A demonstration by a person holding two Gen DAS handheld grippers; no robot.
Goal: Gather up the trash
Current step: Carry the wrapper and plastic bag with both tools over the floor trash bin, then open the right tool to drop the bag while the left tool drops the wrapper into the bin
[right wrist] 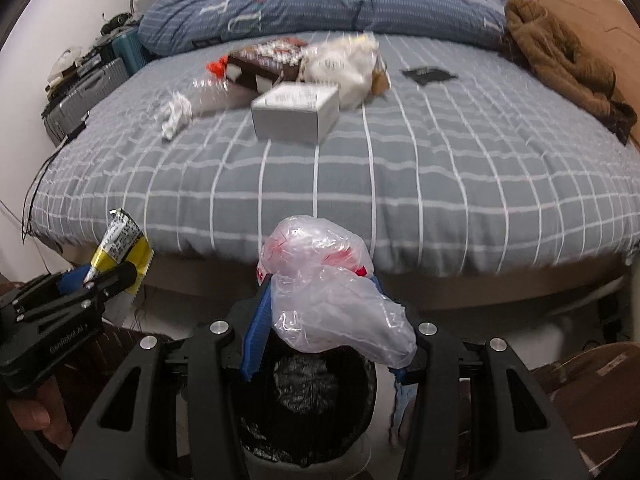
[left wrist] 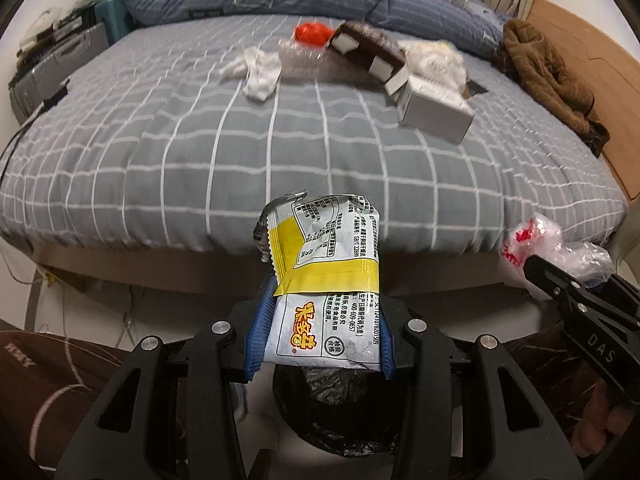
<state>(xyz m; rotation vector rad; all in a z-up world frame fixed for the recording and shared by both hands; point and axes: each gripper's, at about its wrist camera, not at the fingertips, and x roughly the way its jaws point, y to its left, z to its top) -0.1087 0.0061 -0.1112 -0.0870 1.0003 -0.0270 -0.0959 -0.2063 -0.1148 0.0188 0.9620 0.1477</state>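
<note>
My left gripper (left wrist: 320, 320) is shut on a white and yellow snack wrapper (left wrist: 324, 276) and holds it above a round bin lined with a black bag (left wrist: 340, 408). My right gripper (right wrist: 320, 320) is shut on a crumpled clear plastic bag with red print (right wrist: 328, 296), above the same bin (right wrist: 312, 408). Each gripper shows at the edge of the other's view: the right gripper (left wrist: 560, 280) and the left gripper (right wrist: 96, 276). More trash lies on the bed: a white box (right wrist: 296, 114), a brown box (right wrist: 264, 62), crumpled tissue (right wrist: 176, 114), a clear bottle (right wrist: 208, 90) and a white bag (right wrist: 340, 64).
The grey checked bed (right wrist: 400, 184) fills the view ahead, its front edge just beyond the bin. A blue duvet (right wrist: 320, 4) lies at the back, a brown garment (right wrist: 560, 52) at the right, suitcases (right wrist: 84, 96) at the left. A red item (left wrist: 314, 33) lies by the brown box.
</note>
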